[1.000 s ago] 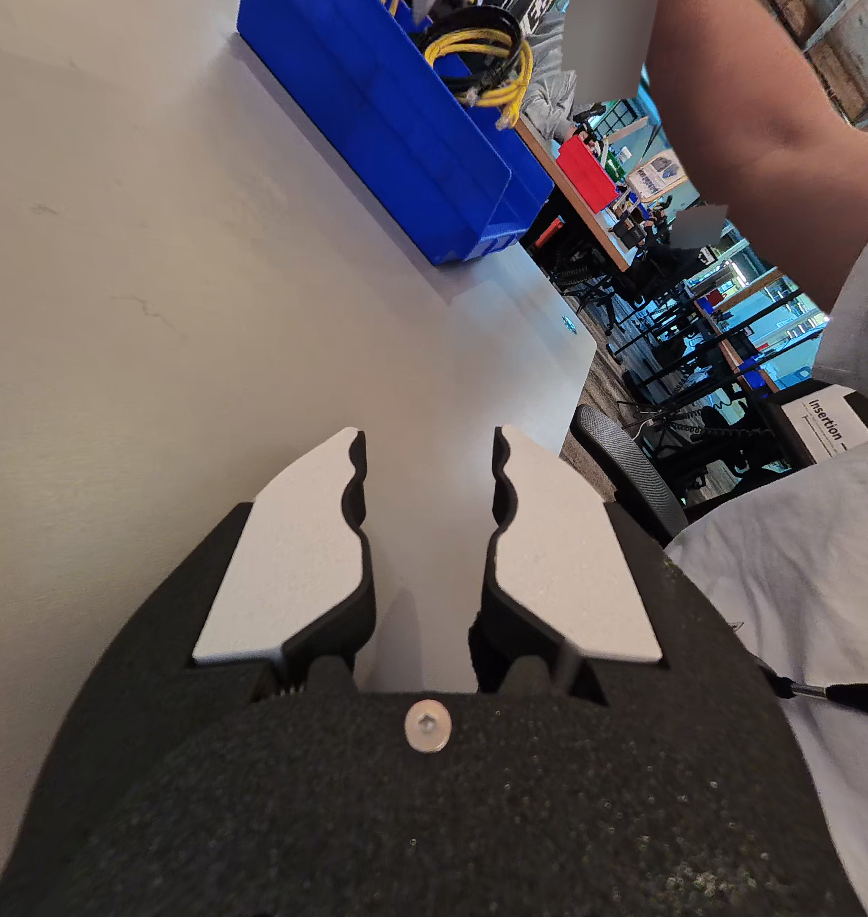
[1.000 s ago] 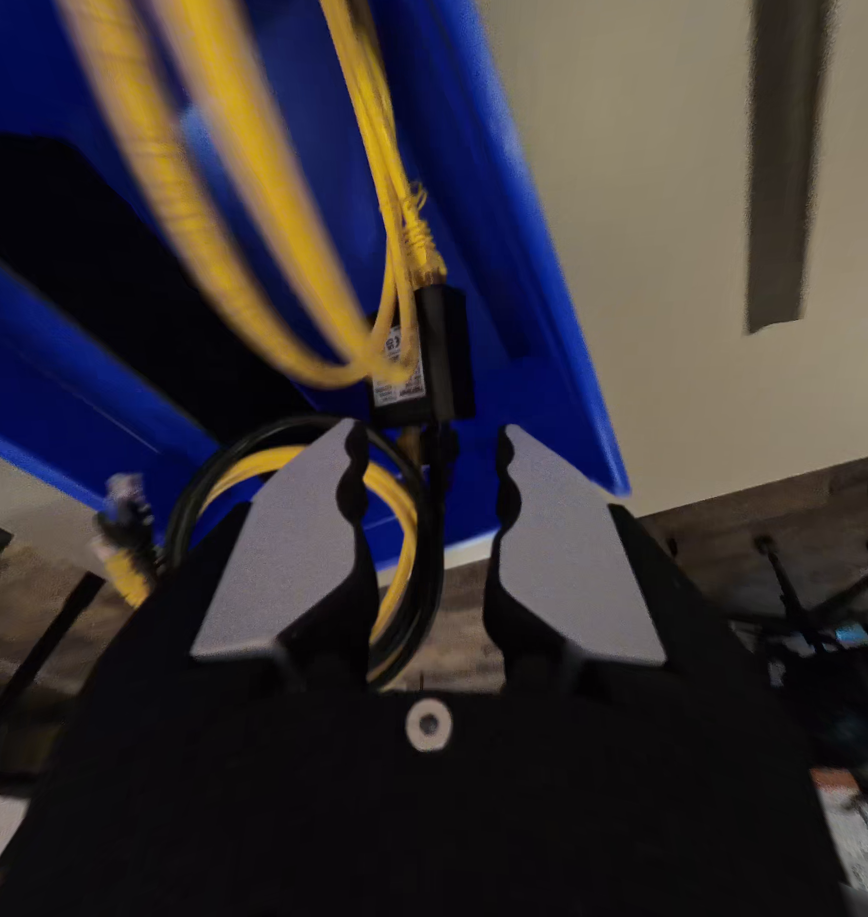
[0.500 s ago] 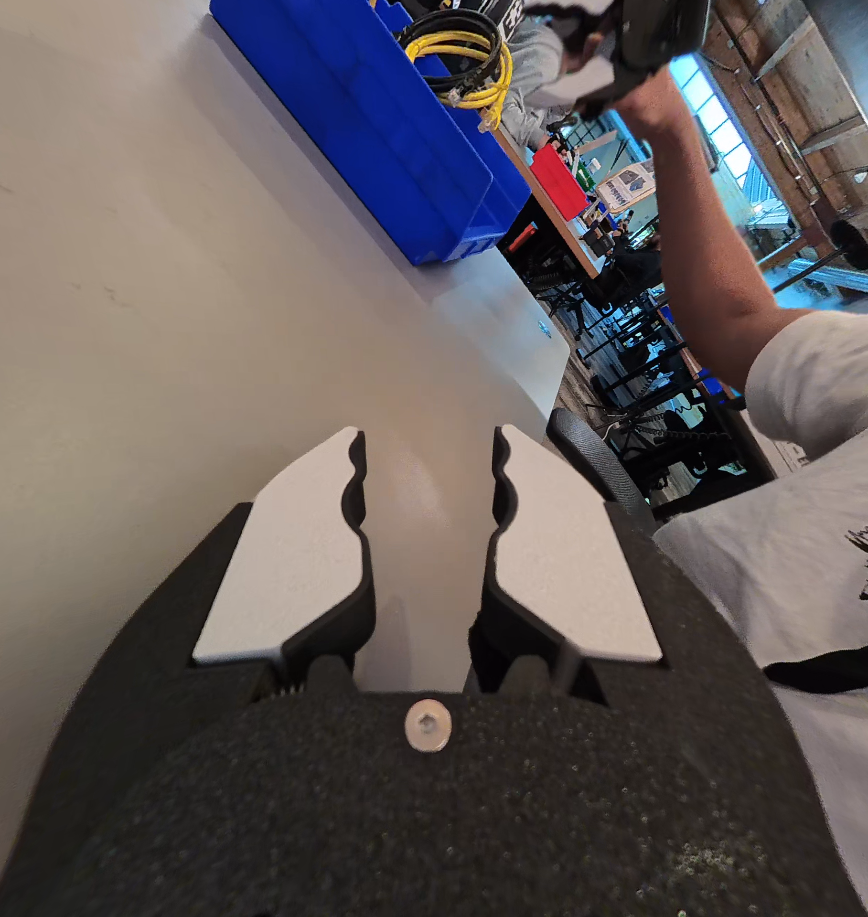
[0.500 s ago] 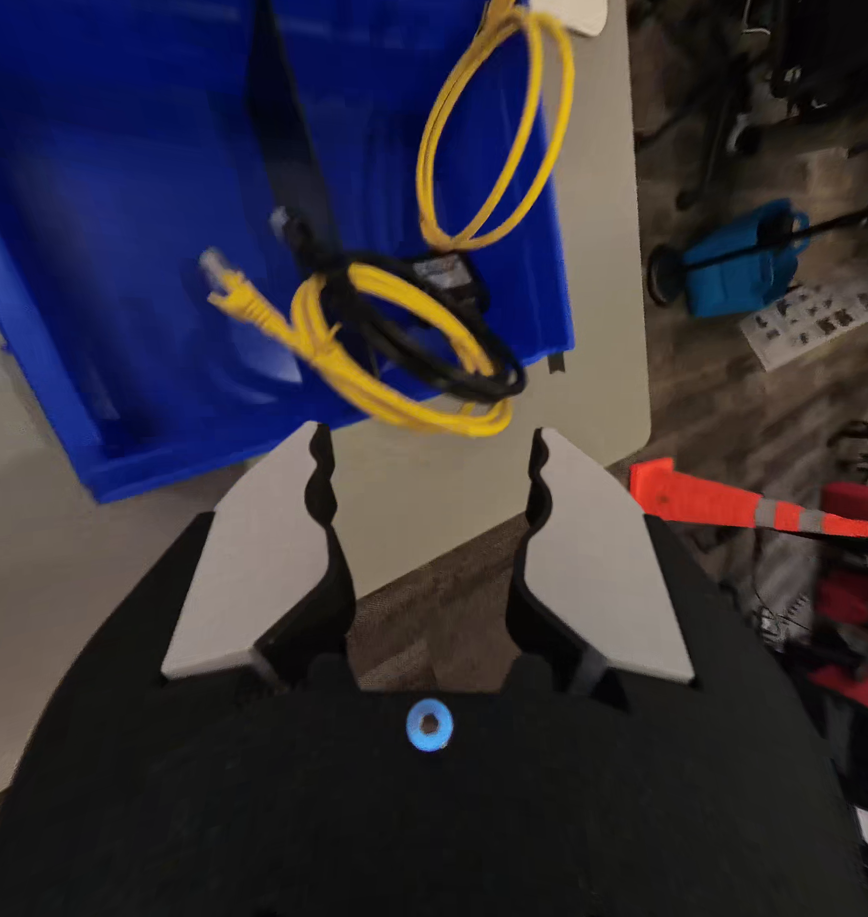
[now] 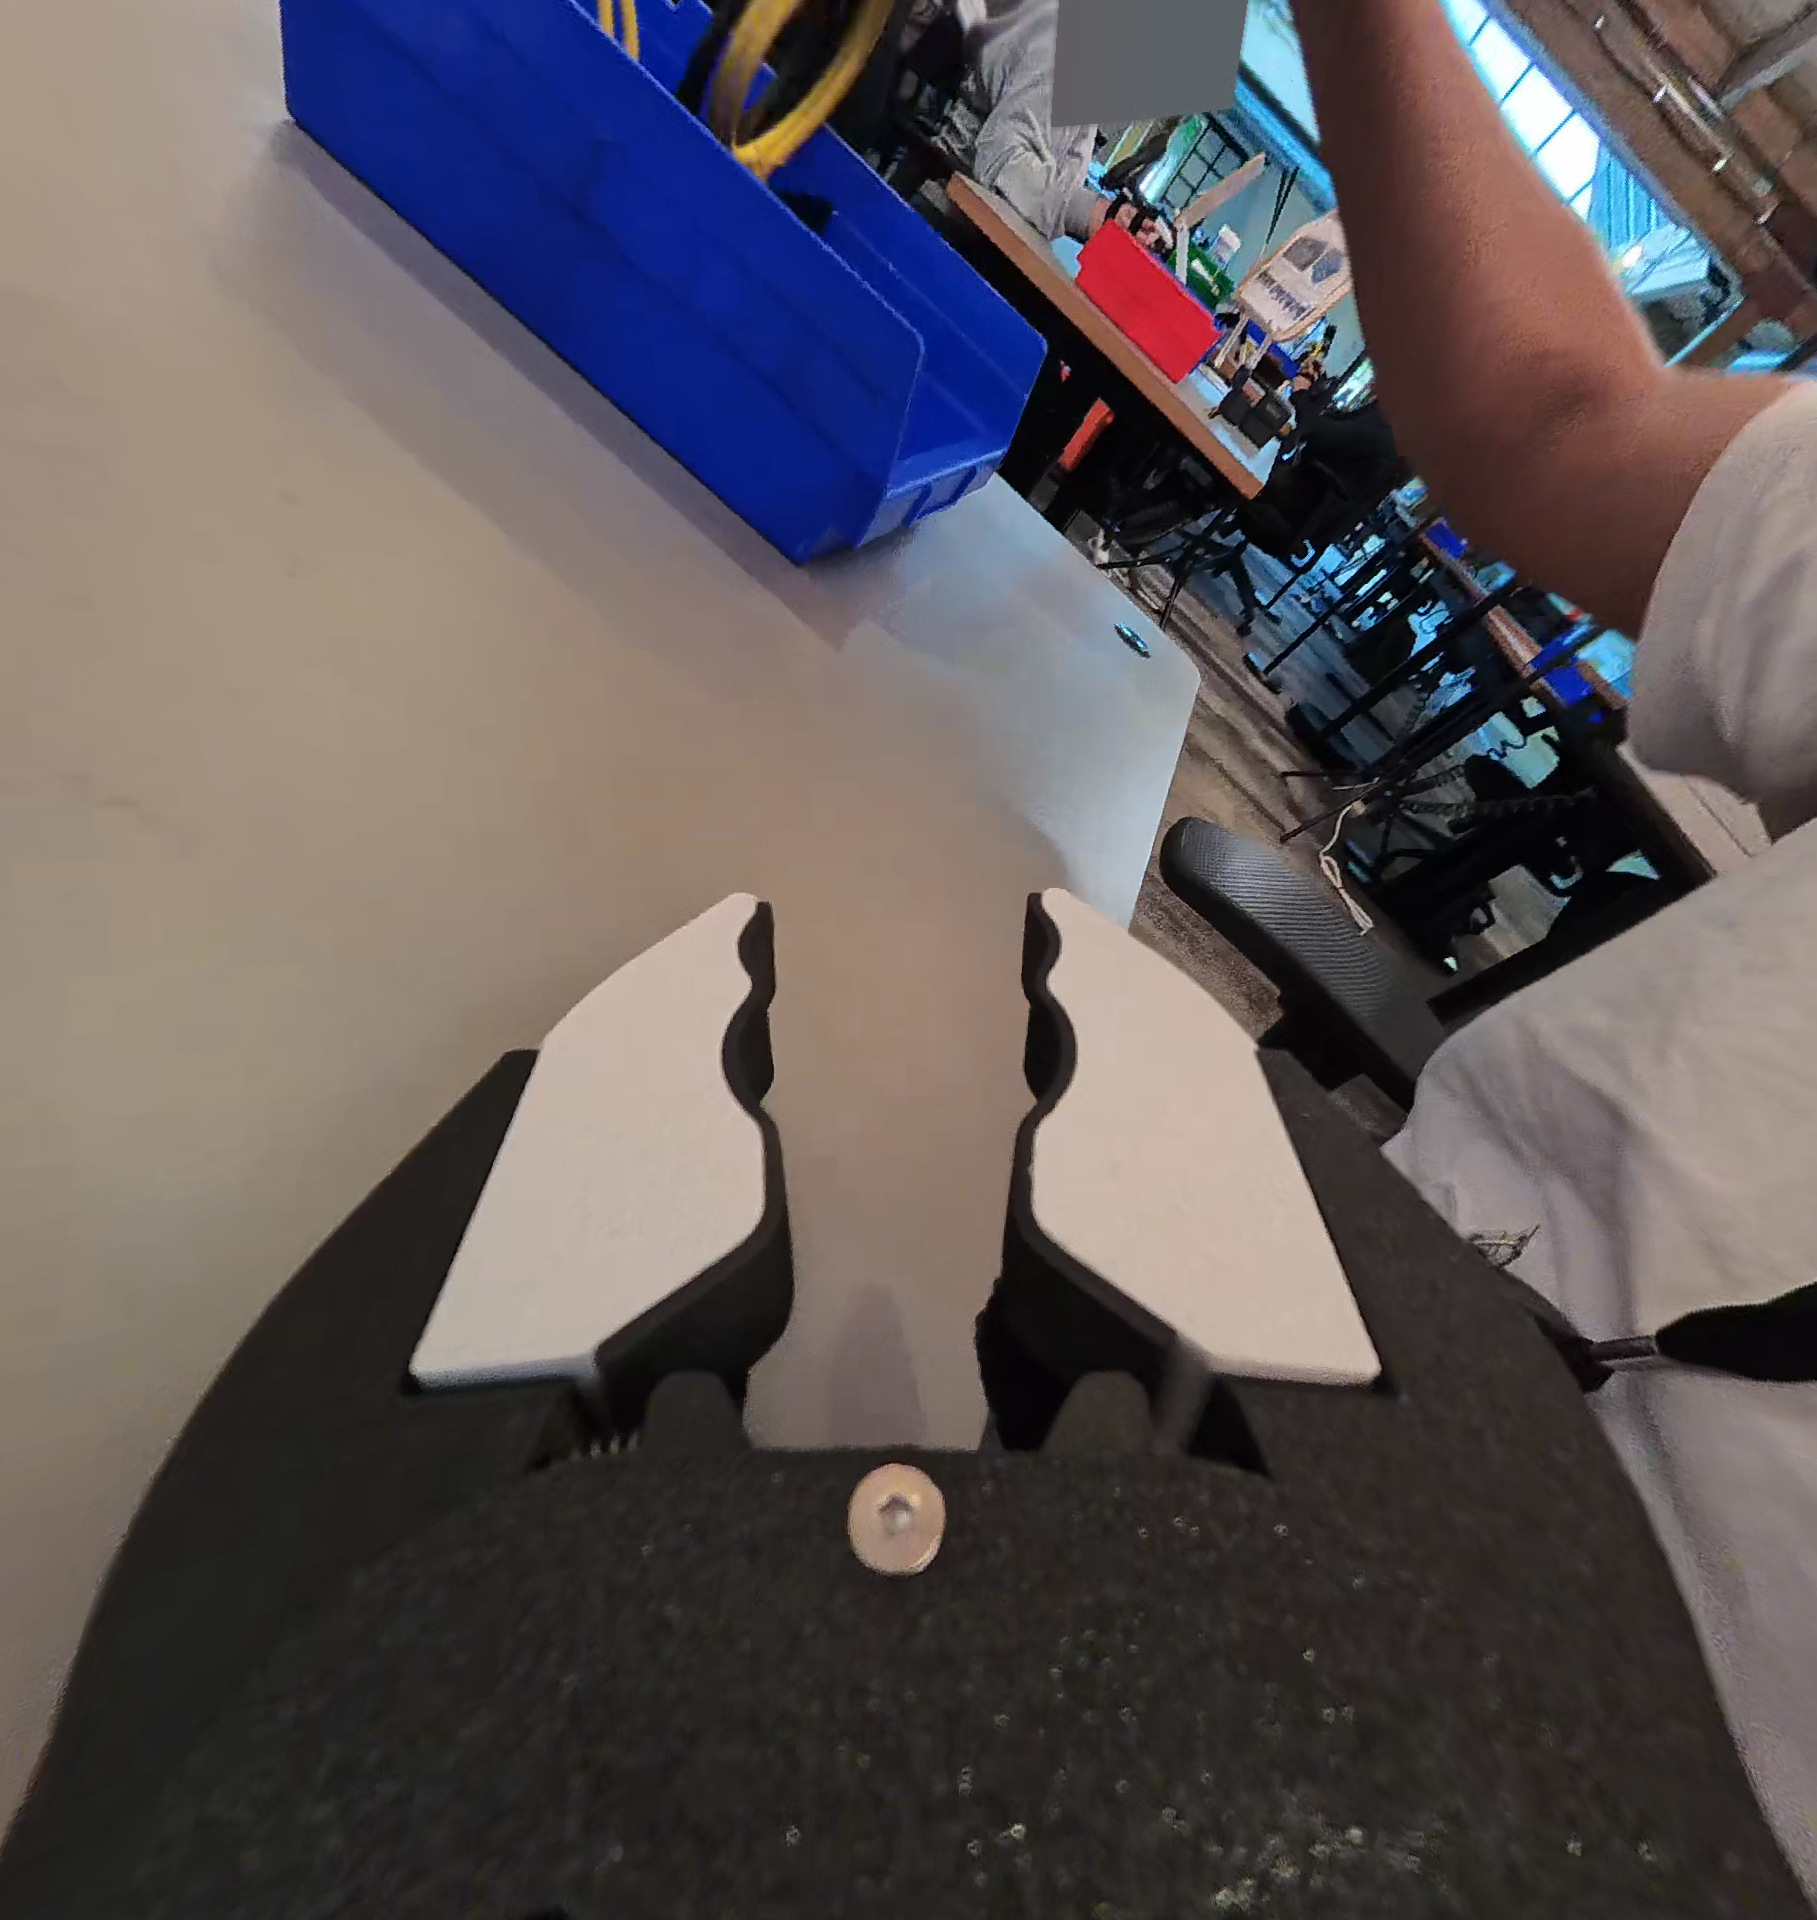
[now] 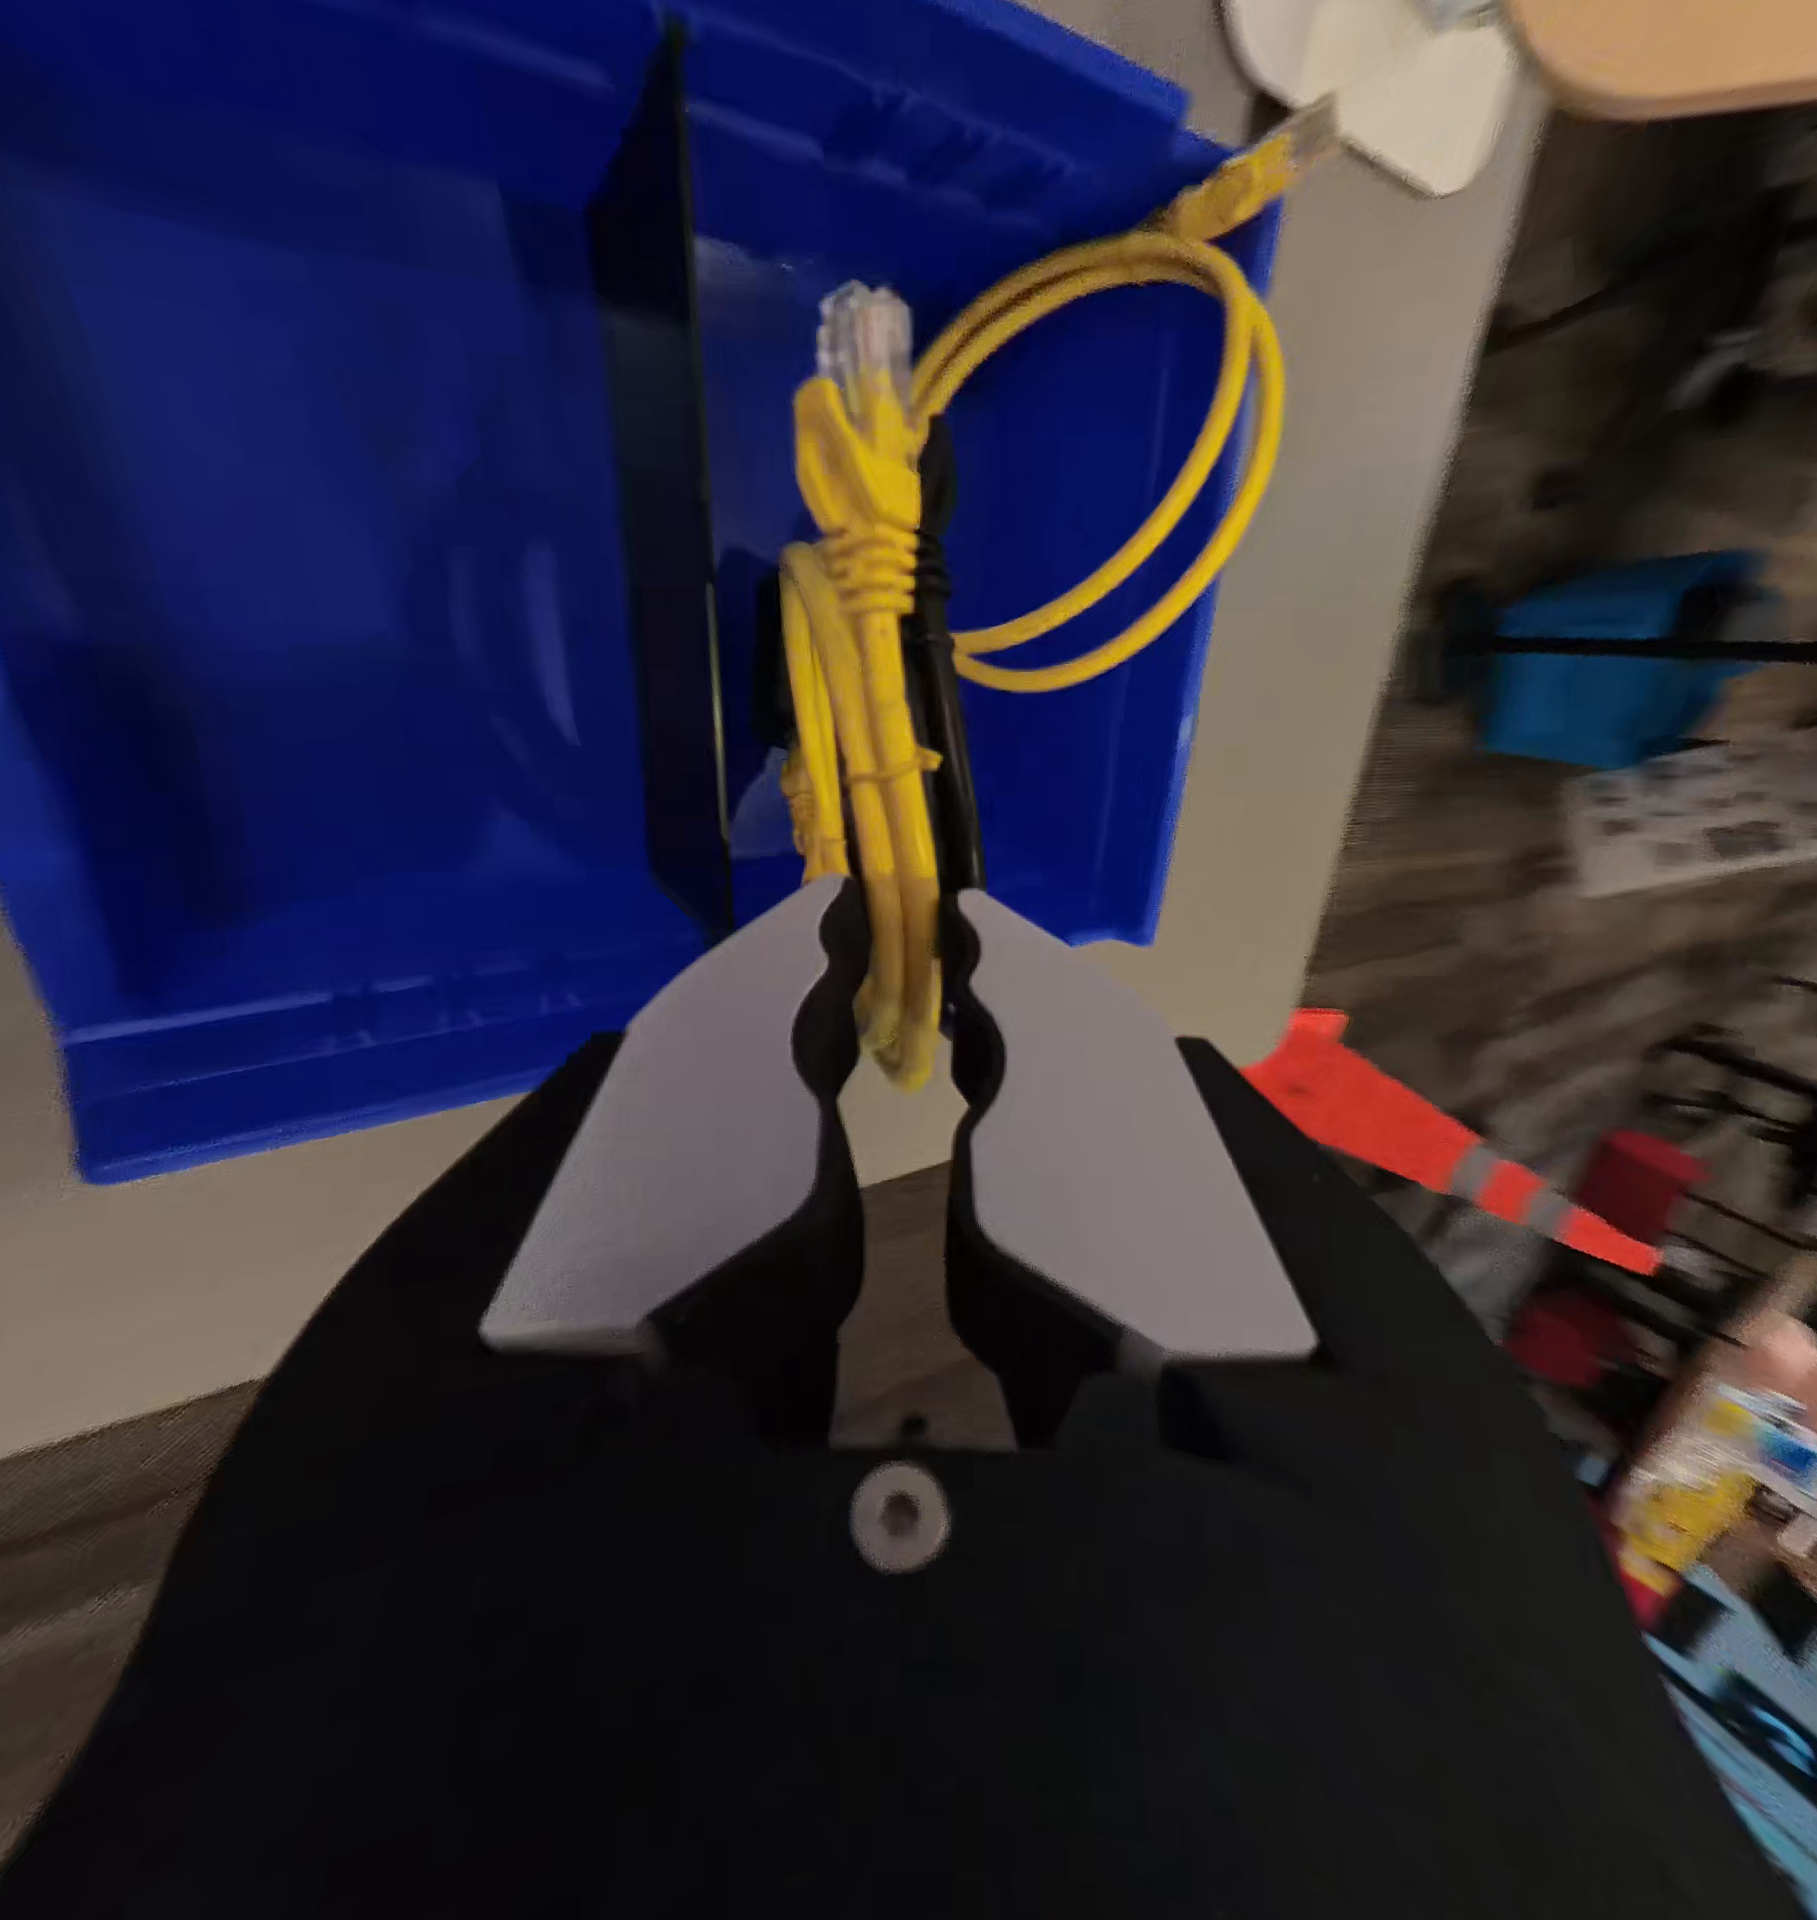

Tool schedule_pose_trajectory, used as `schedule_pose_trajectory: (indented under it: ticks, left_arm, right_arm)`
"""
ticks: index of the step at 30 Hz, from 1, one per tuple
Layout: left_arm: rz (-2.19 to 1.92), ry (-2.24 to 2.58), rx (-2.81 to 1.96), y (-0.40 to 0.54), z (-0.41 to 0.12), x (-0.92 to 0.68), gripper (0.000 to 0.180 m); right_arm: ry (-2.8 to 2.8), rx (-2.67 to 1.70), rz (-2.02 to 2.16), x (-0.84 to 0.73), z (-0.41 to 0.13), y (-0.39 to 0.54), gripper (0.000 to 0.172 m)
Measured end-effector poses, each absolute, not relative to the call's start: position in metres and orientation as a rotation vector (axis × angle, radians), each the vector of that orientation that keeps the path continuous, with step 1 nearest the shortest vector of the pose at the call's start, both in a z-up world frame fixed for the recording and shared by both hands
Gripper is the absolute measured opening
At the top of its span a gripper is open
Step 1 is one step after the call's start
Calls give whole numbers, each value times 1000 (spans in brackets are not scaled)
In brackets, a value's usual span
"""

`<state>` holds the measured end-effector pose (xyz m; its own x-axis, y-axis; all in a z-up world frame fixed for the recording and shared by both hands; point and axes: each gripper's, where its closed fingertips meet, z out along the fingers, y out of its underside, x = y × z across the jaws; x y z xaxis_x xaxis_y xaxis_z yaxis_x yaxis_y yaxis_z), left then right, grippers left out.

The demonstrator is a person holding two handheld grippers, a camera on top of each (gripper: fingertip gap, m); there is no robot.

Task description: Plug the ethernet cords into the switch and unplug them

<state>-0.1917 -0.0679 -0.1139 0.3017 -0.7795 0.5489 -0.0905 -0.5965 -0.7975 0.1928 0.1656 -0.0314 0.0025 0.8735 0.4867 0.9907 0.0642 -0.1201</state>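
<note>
My right gripper (image 6: 899, 914) is shut on a coiled bundle of yellow ethernet cords (image 6: 883, 831) with a black cable alongside, and holds it above the blue bin (image 6: 312, 623). A clear plug (image 6: 862, 332) sticks up at the bundle's far end, and a loose yellow loop (image 6: 1195, 468) hangs to the right. My left gripper (image 5: 896, 914) is open and empty, low over the pale table (image 5: 312, 779). In the left wrist view the blue bin (image 5: 675, 281) stands at the table's far side with yellow cords (image 5: 779, 104) above it. No switch shows in either view.
The table's edge and corner (image 5: 1164, 727) lie just right of my left gripper, with a black chair (image 5: 1288, 935) beyond it. A person's raised arm (image 5: 1486, 260) and white shirt fill the right side. Orange and red items (image 6: 1403, 1143) lie on the floor. There is about 45 cm between the tips of the two grippers.
My right gripper was wide open above the cord bundle in the bin; it has since closed on the bundle. The left gripper has stayed open over the table.
</note>
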Motion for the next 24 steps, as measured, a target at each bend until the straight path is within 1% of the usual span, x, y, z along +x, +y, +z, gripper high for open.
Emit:
schedule_pose_trajectory:
  ticks: [5, 11, 13, 19, 21, 24]
  left_arm:
    - [-1358, 768, -1916, -70, -114, -192, 46]
    - [-1355, 747, -1910, -70, -113, -197, 45]
    - [-1364, 745, -1909, -71, -113, -197, 45]
    - [-1349, 782, -1913, -75, -114, -190, 45]
    - [-1339, 788, -1916, -76, -115, -190, 45]
    - [-1338, 783, -1919, -76, -116, -191, 45]
  right_arm:
    - [-2051, -2057, -457, 183, -41, 212, 12]
    - [-1971, -2244, -242, 170, -57, 235, 12]
    - [-2023, -2272, -306, 170, -58, 240, 12]
    - [-2094, -2291, -740, 176, -78, 289, 11]
    - [-2056, -2313, -735, 177, -88, 301, 12]
    - [-1988, -2340, -622, 177, -97, 303, 11]
